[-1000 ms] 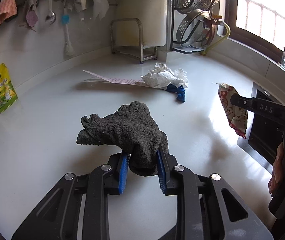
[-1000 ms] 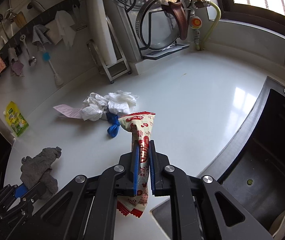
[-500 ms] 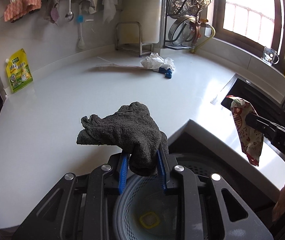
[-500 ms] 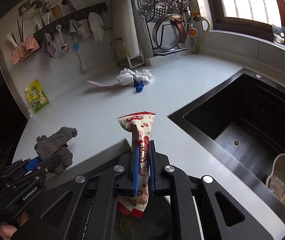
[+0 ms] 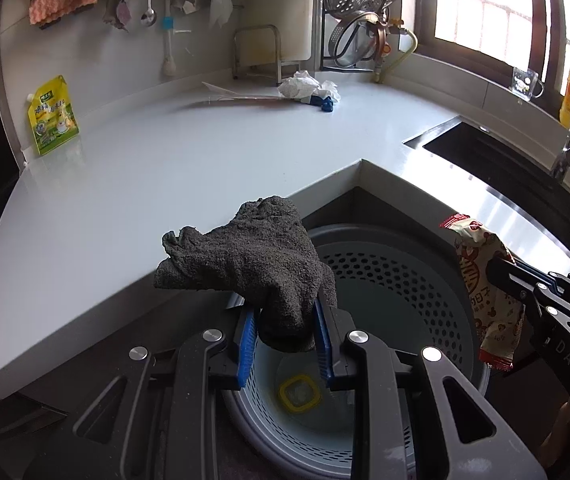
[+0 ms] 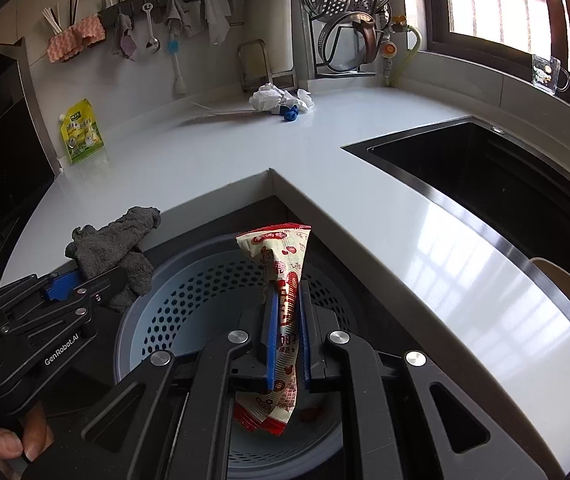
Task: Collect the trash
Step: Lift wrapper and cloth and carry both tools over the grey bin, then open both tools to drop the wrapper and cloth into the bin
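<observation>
A perforated bin (image 5: 401,280) is set below the inner corner of the worktop (image 5: 189,168), so that held trash can be dropped straight in. Above it a grey cloth (image 5: 253,264) is clamped by the left gripper (image 5: 283,344), and a snack wrapper (image 6: 285,280) is pinched in the narrow right gripper (image 6: 285,344). More trash, crumpled paper (image 5: 305,84), is left near the back edge.

The white table (image 5: 173,168) carries crumpled white paper (image 5: 305,85), a blue scrap (image 5: 325,103), a paper slip (image 5: 241,98) and a yellow pouch (image 5: 51,114).
</observation>
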